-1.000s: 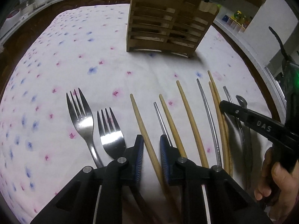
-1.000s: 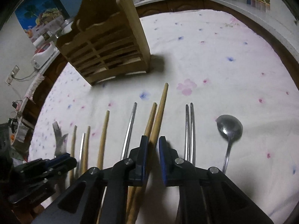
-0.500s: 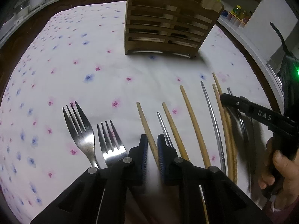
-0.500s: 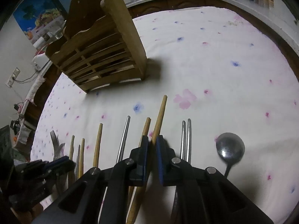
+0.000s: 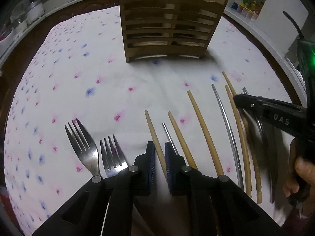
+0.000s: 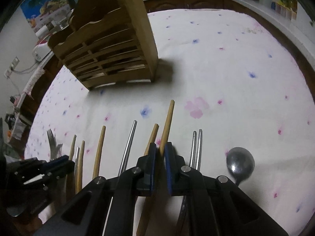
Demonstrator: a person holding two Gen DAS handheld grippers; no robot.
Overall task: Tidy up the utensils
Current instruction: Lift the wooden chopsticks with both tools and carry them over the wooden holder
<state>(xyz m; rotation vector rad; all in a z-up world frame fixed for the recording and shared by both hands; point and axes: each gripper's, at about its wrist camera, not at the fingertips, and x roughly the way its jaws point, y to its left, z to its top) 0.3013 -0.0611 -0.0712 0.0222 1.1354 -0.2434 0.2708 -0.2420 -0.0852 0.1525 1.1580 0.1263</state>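
A slatted wooden utensil holder [image 5: 167, 25] stands at the far side of the flowered tablecloth; it also shows in the right wrist view [image 6: 110, 45]. My left gripper [image 5: 159, 149] is shut on a wooden chopstick [image 5: 152, 129]. Two forks [image 5: 82, 143] lie to its left, several wooden and metal chopsticks [image 5: 204, 129] to its right. My right gripper [image 6: 161, 151] is shut on a longer wooden chopstick [image 6: 167, 122], tip raised. A metal chopstick pair [image 6: 196, 147] and a spoon [image 6: 239, 162] lie to its right.
The round table's dark wooden rim [image 6: 307, 66] runs beyond the cloth. A counter with jars [image 5: 248, 5] stands at the back right. A white appliance [image 6: 40, 49] sits behind the holder.
Both grippers have closed from a small gap onto their chopsticks. Both have moved forward toward the holder, which now looks larger and nearer.
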